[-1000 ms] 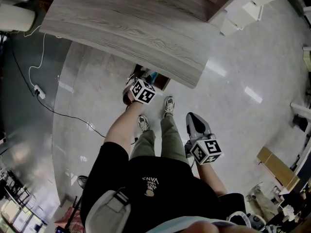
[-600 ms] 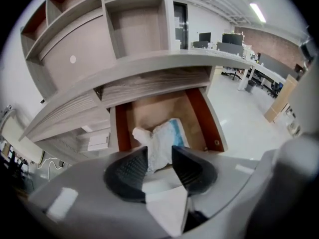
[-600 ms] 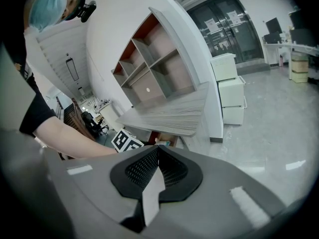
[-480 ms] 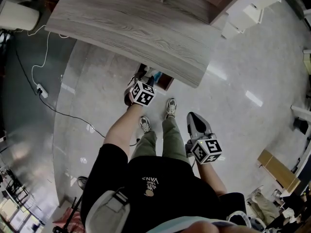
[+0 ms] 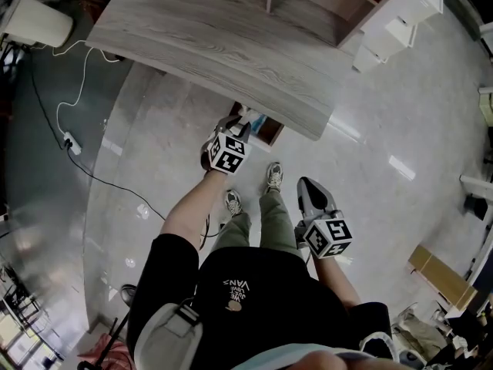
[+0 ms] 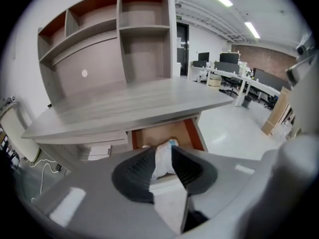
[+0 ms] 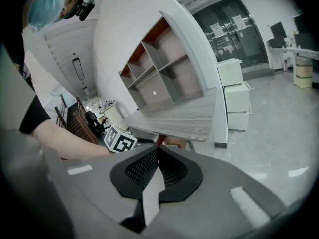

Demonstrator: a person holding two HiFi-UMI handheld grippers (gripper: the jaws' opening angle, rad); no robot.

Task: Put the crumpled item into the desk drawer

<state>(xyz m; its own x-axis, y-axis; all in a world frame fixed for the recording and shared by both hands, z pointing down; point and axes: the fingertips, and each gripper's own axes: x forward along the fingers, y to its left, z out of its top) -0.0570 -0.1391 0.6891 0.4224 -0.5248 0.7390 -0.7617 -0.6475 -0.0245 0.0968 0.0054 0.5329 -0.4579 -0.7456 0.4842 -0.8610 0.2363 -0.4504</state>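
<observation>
My left gripper (image 6: pixel 163 164) is shut on a crumpled white item (image 6: pixel 163 158) with a bit of blue at its top. It hangs just in front of the open desk drawer (image 6: pixel 167 136), whose brown inside shows beneath the grey desk top (image 6: pixel 129 108). In the head view the left gripper (image 5: pixel 235 129) reaches under the desk edge (image 5: pixel 254 91) at the open drawer (image 5: pixel 266 129). My right gripper (image 5: pixel 312 199) hangs low beside the person's right leg, its jaws closed with nothing between them. The right gripper (image 7: pixel 157 161) points toward the desk from the side.
The desk carries a shelf unit (image 6: pixel 119 39) with several cubbies. White drawer cabinets (image 7: pixel 233 101) stand by the desk's end. A power strip and cable (image 5: pixel 65 141) lie on the floor at the left. Cardboard (image 5: pixel 439 272) lies at the right. The person's feet (image 5: pixel 269 177) stand before the drawer.
The left gripper with the crumpled item has moved forward, closer to the open drawer under the desk edge. The right gripper has stayed beside the leg.
</observation>
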